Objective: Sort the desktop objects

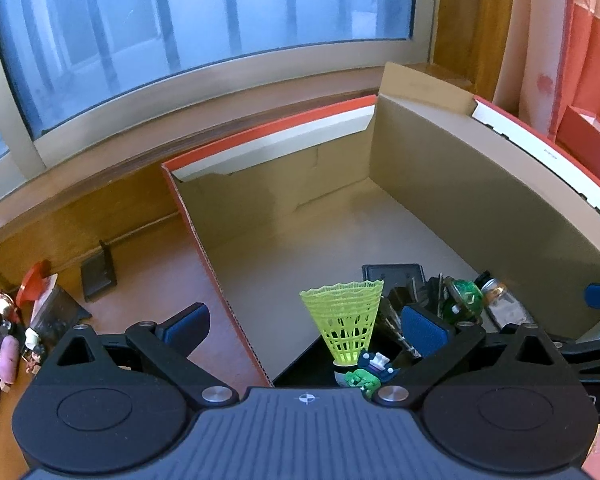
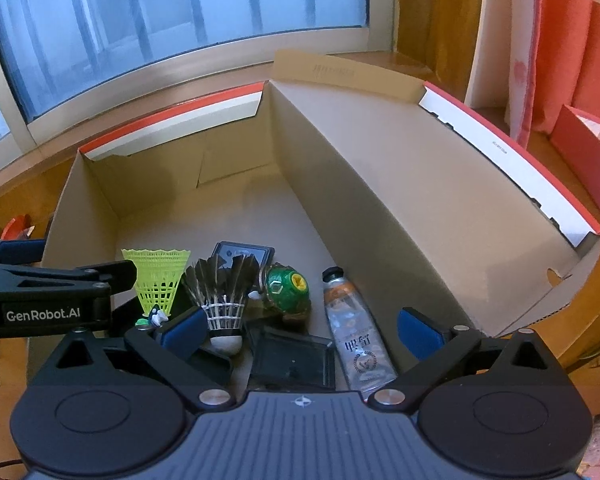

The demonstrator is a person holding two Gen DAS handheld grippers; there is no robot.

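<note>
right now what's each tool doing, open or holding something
Left tool: open, holding nothing, above the box edge near the yellow shuttlecock.
Right tool: open, holding nothing, over the items in the box.

Wooden desk (image 1: pixel 148 280), cardboard box (image 1: pixel 440 184), black stand (image 1: pixel 98 276), small toys (image 1: pixel 8 344)

A lived-in home room: a wide cream-framed window (image 2: pixel 172 52) runs behind the orange-brown wooden bench (image 1: pixel 152 276), an orange-red fabric curtain (image 2: pixel 572 40) hangs at the right edge, and small toy figurines (image 1: pixel 8 344) clutter the bench's left edge.
</note>
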